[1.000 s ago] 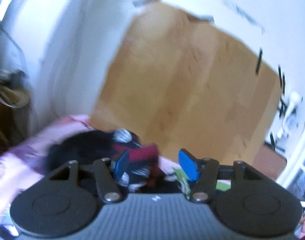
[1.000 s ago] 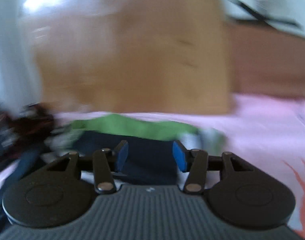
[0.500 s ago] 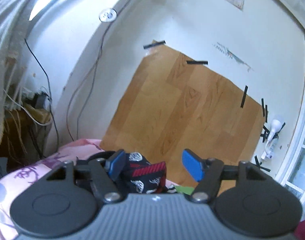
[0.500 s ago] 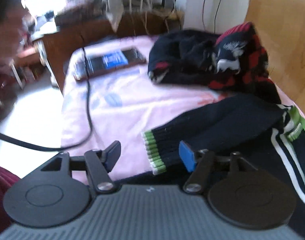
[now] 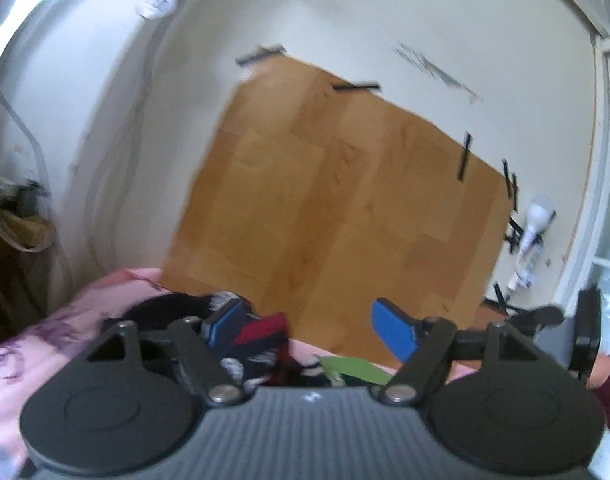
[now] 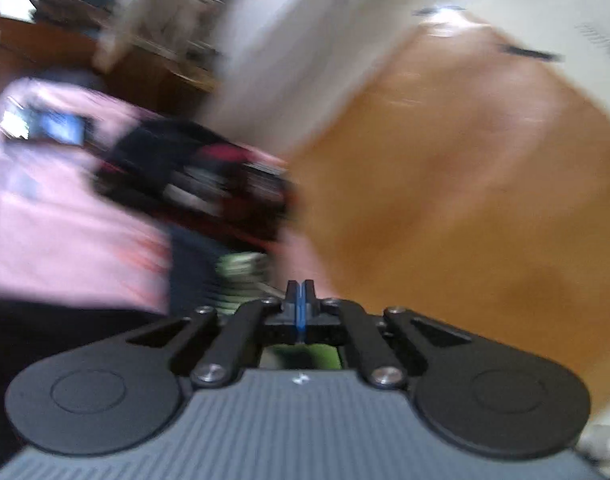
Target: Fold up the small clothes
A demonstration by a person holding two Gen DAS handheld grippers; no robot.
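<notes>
Your right gripper (image 6: pixel 299 300), spread wide half a second ago, now shows its jaws pressed together at lower centre, green-cuffed sock (image 6: pixel 241 280) just left, so whether it pinches cloth is unclear; your left gripper (image 5: pixel 309 326) gapes empty, folding barely begun.

Both fisheye views are motion-blurred, the right wrist view far worse: its orange-brown wooden wall panel (image 6: pixel 465 184) smears into streaks. Soft daylight enters the left wrist view from 3 o'clock, with a glaring strip at 10 o'clock. Edges curve strongly; corners darken. Shadows are faint.
</notes>
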